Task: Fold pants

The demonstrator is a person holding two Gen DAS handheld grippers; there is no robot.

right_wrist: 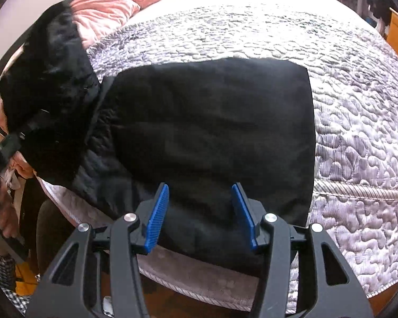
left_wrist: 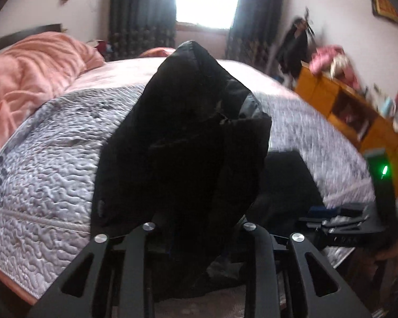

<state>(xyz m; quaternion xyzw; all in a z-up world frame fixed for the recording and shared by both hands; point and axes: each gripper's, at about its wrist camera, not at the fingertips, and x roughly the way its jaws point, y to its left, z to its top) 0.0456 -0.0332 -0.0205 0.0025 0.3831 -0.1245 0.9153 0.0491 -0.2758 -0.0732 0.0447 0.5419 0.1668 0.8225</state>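
- Upper left, left wrist view: a pink blanket lies bunched at the head of the bed; a grey quilt covers the near part.
- Centre, left wrist view: the left gripper holds a raised bundle of the black pants. Its fingertips are buried in the cloth, so it appears clamped on the fabric.
- Right edge, left wrist view: the right gripper's body with a green light shows beside a wooden shelf.
- Left, right wrist view: the lifted part of the pants hangs above the bed's edge.
- Centre, right wrist view: the rest of the pants lies flat on the quilt as a dark rectangle, its right edge straight.
- Lower centre, right wrist view: the right gripper is spread wide, blue pads apart over the near edge, gripping nothing.
- Judgement: the step in hand is carrying the raised part over the flat part. Doing it well likely means steadying the flat layer with the right gripper, laying the raised end level with the straight right edge, and releasing only once it lies smooth.
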